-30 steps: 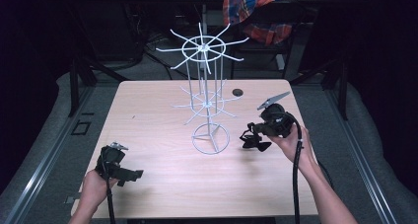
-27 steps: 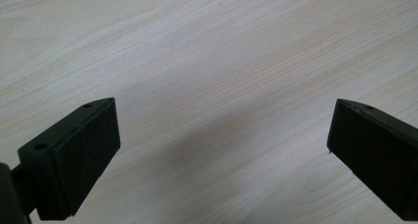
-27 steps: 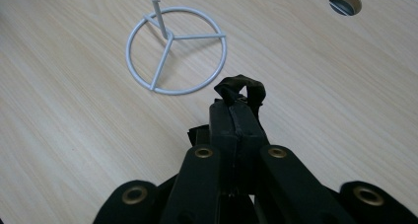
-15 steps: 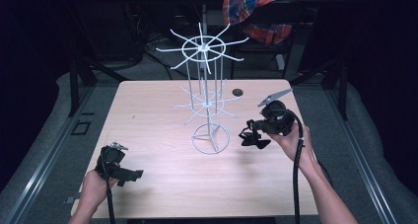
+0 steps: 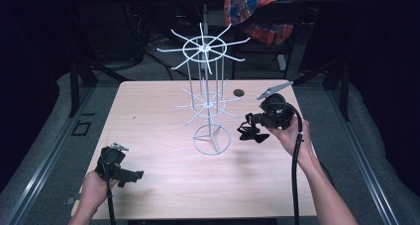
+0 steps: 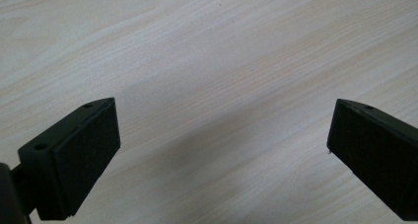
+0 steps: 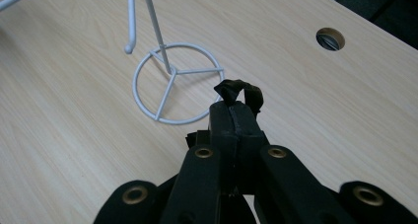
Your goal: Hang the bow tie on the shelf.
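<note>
A white wire rack (image 5: pixel 204 47) with two tiers of spoke hooks stands mid-table on a ring base (image 7: pixel 175 83). My right gripper (image 5: pixel 247 131) hovers just right of that base, pointing at it. It is shut on a small black loop of band (image 7: pixel 239 92), which sticks out past the jaw tips of the right gripper (image 7: pixel 235 116). My left gripper (image 5: pixel 131 175) is held low at the table's near left corner. In the left gripper view, the left gripper (image 6: pixel 222 150) is open wide over bare wood, with nothing between its pads.
The light wooden table (image 5: pixel 148 116) has a round cable hole (image 5: pixel 238 92), (image 7: pixel 330 38) behind the right gripper. The rack's lower hooks (image 7: pixel 129 47) reach out toward the right gripper. Dark frames and a plaid cloth (image 5: pixel 257 12) lie beyond the far edge.
My right gripper has shifted slightly left and farther up the table, toward the rack, still holding the black loop. The left gripper has stayed put.
</note>
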A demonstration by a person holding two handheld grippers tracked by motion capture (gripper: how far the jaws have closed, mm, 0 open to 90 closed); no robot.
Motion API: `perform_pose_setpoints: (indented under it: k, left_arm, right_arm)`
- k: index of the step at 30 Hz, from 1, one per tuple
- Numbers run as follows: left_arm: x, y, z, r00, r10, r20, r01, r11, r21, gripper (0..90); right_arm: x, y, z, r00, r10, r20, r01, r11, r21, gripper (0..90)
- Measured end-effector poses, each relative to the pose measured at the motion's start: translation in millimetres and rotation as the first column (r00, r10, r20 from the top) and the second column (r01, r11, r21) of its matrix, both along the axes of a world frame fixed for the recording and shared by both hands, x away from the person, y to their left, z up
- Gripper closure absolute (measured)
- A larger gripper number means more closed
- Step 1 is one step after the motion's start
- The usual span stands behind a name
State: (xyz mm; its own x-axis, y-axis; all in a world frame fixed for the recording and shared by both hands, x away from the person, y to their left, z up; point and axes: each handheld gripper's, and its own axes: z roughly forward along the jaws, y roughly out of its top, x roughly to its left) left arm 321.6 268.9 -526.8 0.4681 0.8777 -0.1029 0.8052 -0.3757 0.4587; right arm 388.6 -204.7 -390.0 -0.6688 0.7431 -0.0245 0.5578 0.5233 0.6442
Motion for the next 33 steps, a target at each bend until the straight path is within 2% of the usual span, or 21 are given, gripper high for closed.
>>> perform_pose_setpoints:
  k: [14,19,28,33]
  left_arm:
    - [0.3,0.2,-0.4,1.0,-0.005,-0.006,0.005,1.0,0.003,0.0]
    - [0.4,-0.2,-0.6,1.0,-0.003,-0.004,0.003,1.0,0.0,0.0]
    - [0.6,0.6,-0.9,1.0,-0.003,-0.006,0.003,1.0,0.001,0.0]
    - [0.9,0.5,-0.8,0.9999,-0.01,-0.007,0.01,0.9999,0.004,0.0]
  right_arm:
    - [12.9,-1.8,4.5,0.9997,-0.022,0.007,0.022,1.0,0.022,90.0]
    - [17.4,-1.9,9.6,0.9997,-0.022,0.01,0.022,1.0,0.012,90.0]
    - [26.0,-3.4,15.2,0.999,-0.042,0.015,0.042,0.999,0.028,90.0]
    - [28.9,-3.8,17.5,0.9987,-0.047,0.021,0.047,0.999,0.021,90.0]
